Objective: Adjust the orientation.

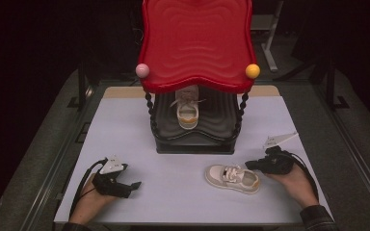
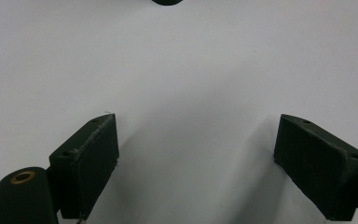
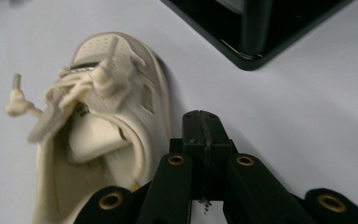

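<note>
Closing in on the loose shoe (image 1: 232,178) at the table's front, the right gripper (image 1: 251,165) sits beside its heel, jaws pressed together, empty. Its mate (image 1: 188,111) already rests on the rack (image 1: 195,139). Next: spread the jaws, take the heel. Left gripper (image 1: 134,185) idles, wide apart.

High view above, forward-down; 2 gripper views close over table (image 1: 173,192); shared shoe (image 1: 232,178).

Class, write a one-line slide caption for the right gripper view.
Shut right gripper beside a cream sneaker on the white table.
</note>
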`<state>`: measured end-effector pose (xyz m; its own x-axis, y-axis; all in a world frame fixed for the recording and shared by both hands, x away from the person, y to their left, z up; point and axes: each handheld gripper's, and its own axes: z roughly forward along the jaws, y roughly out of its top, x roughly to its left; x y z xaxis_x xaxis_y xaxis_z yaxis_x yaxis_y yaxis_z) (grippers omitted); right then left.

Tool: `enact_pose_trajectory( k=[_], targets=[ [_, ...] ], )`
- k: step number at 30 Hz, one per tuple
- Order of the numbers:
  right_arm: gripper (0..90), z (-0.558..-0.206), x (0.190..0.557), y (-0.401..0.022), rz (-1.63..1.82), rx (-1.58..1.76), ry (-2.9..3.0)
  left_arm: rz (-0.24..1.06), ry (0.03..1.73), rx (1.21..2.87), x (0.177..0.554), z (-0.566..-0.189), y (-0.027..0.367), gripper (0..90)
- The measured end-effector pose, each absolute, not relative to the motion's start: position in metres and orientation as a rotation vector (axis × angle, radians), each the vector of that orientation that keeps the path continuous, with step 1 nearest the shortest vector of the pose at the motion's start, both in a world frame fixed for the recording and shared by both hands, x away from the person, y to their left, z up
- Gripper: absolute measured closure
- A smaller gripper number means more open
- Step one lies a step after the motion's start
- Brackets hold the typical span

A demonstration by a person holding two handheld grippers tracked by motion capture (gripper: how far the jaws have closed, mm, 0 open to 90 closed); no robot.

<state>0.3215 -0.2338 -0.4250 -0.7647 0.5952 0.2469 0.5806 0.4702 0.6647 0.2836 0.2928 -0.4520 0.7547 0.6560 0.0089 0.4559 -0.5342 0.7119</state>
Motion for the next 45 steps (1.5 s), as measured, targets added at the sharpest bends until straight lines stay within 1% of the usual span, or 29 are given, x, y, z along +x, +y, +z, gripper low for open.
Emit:
enact_pose_trajectory(
  k=[6, 11, 21, 33, 45],
  targets=[
    [89.6, -0.433, 0.309, -0.248, 1.127, 1.086, 2.685, 0.360, 0.829, 2.227, 0.284, -0.452, 0.293, 13.1],
    [89.6, -0.436, 0.300, -0.244, 1.073, 1.039, 2.719, 0.360, 0.828, 2.227, 0.284, -0.452, 0.293, 13.1],
    [89.6, -0.435, 0.279, -0.240, 1.077, 1.004, 2.766, 0.360, 0.828, 2.227, 0.284, -0.452, 0.293, 13.1],
    [89.6, -0.434, 0.246, -0.223, 1.097, 0.884, 2.852, 0.360, 0.829, 2.226, 0.284, -0.452, 0.293, 13.1],
    [89.6, -0.431, 0.234, -0.198, 1.126, 0.783, 2.913, 0.359, 0.830, 2.226, 0.284, -0.452, 0.293, 13.1]
  ],
)
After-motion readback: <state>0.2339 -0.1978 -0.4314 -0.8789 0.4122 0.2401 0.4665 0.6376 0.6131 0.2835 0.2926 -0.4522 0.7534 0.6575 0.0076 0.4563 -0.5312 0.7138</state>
